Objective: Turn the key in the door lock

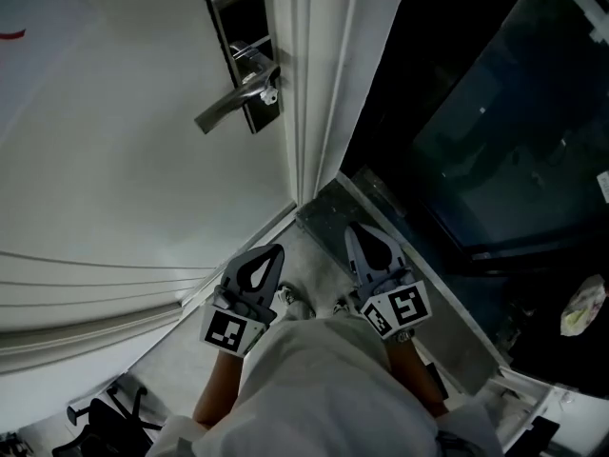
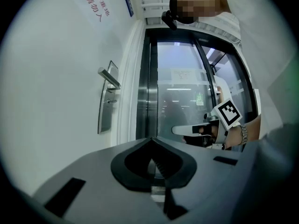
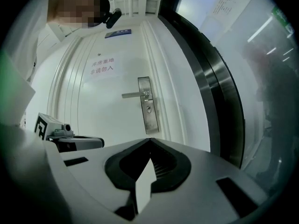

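Note:
The white door [image 1: 114, 160] carries a steel lock plate [image 1: 244, 53] with a lever handle [image 1: 230, 103]. A small pale piece [image 1: 270, 94] sits at the lock under the lever; I cannot tell whether it is the key. The plate also shows in the left gripper view [image 2: 106, 107] and the right gripper view [image 3: 148, 108]. My left gripper [image 1: 276, 250] and right gripper [image 1: 354, 228] hang low near my body, well short of the lock. Both stand shut with nothing between their jaws [image 2: 150, 139] [image 3: 150, 140].
The white door frame [image 1: 319, 84] runs beside a dark glass panel [image 1: 495, 131] on the right. A metal threshold strip [image 1: 400, 255] lies on the floor below. A black wheeled base [image 1: 95, 417] stands at bottom left, a pale bag [image 1: 582, 305] at far right.

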`<move>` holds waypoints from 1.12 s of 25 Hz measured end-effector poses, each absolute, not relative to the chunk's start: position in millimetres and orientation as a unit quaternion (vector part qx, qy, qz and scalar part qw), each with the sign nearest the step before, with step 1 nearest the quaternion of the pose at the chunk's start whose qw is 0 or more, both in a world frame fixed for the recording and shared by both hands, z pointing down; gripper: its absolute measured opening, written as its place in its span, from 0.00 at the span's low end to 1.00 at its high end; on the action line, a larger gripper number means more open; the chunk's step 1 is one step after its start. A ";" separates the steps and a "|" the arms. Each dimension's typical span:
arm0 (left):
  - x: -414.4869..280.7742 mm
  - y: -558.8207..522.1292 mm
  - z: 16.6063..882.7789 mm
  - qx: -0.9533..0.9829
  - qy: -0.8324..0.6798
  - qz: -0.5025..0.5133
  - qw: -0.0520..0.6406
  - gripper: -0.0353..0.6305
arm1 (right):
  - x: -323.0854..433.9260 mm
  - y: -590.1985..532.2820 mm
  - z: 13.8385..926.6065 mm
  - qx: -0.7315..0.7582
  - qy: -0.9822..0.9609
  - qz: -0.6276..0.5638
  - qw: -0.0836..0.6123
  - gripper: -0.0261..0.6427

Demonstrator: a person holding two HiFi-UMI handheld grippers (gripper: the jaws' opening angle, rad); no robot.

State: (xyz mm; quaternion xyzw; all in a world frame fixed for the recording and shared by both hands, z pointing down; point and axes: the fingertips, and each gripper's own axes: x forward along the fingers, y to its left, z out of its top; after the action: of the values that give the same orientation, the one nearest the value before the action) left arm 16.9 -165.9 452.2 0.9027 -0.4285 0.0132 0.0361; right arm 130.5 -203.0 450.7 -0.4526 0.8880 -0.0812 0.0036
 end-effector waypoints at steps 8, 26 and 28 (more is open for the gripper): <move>91.1 -126.3 439.1 0.897 -0.442 0.011 0.031 0.06 | 188.1 -155.2 454.9 -0.432 0.898 -0.082 0.000 0.04; 107.0 7.5 458.5 0.819 -0.571 0.027 0.052 0.06 | 201.2 -54.6 472.2 -0.305 0.948 -0.087 -0.016 0.04; 104.8 15.4 458.0 0.813 -0.579 0.024 0.051 0.06 | 199.4 -48.7 472.5 -0.299 0.950 -0.087 -0.018 0.04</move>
State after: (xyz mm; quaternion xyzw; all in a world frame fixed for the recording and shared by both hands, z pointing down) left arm 104.8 15.4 458.0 0.8132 -0.5792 0.0238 0.0512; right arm 199.4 -48.7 472.5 -0.2992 0.9500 -0.0872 -0.0177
